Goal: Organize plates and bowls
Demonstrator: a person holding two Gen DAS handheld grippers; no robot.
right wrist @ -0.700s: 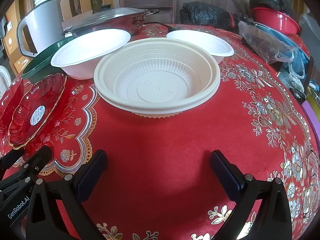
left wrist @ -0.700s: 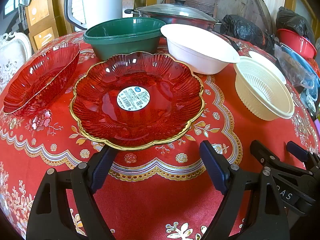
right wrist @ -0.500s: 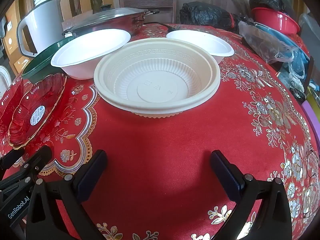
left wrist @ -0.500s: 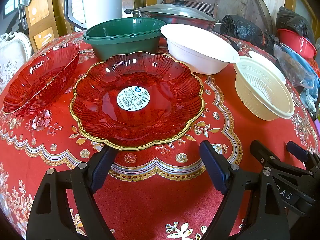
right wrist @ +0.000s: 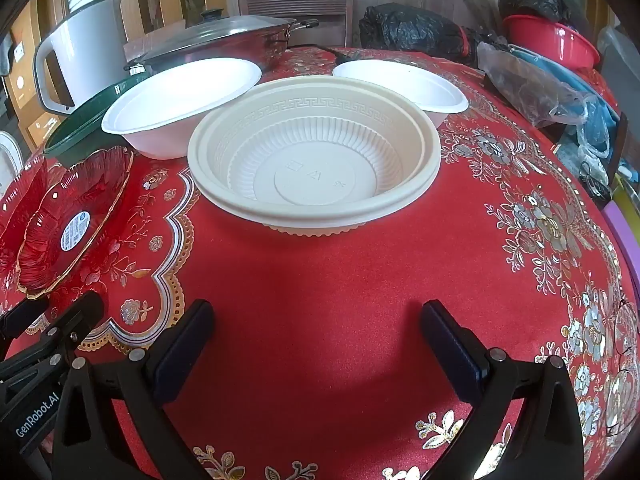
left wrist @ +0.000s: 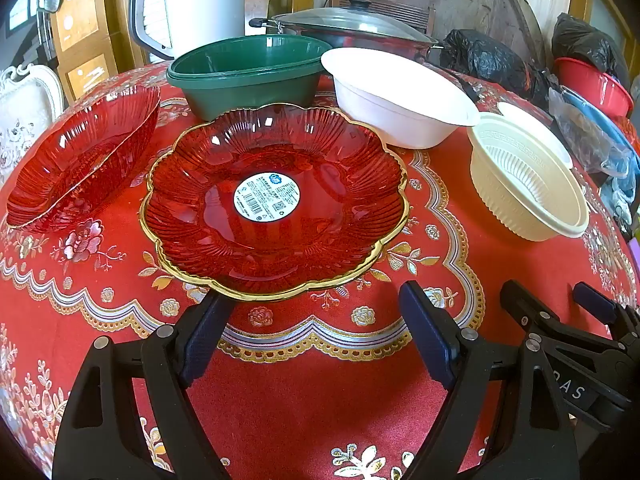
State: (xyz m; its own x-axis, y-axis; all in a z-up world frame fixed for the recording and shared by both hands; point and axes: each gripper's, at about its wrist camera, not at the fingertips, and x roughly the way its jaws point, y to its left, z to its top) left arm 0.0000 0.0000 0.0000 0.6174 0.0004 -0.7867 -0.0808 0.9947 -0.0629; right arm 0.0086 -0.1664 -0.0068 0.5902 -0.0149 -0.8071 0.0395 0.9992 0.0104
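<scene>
A red scalloped plate [left wrist: 276, 200] with a gold rim and a round label lies just ahead of my left gripper [left wrist: 316, 320], which stands open and empty above the cloth. A red oval dish [left wrist: 80, 160] sits to the plate's left. Behind them are a green bowl [left wrist: 248, 70] and a large white bowl [left wrist: 400, 96]. In the right wrist view a cream ribbed bowl [right wrist: 314, 160] sits ahead of my open, empty right gripper [right wrist: 316, 340]. A smaller white bowl [right wrist: 404, 84] stands behind it, and the large white bowl [right wrist: 180, 98] is at its left.
The round table wears a red patterned cloth [right wrist: 320, 280]. At the back stand a white jug [left wrist: 200, 4], a lidded steel pan [left wrist: 352, 30] and black bags [right wrist: 408, 28]. A red basin [right wrist: 552, 42] and plastic bags [right wrist: 536, 88] crowd the far right.
</scene>
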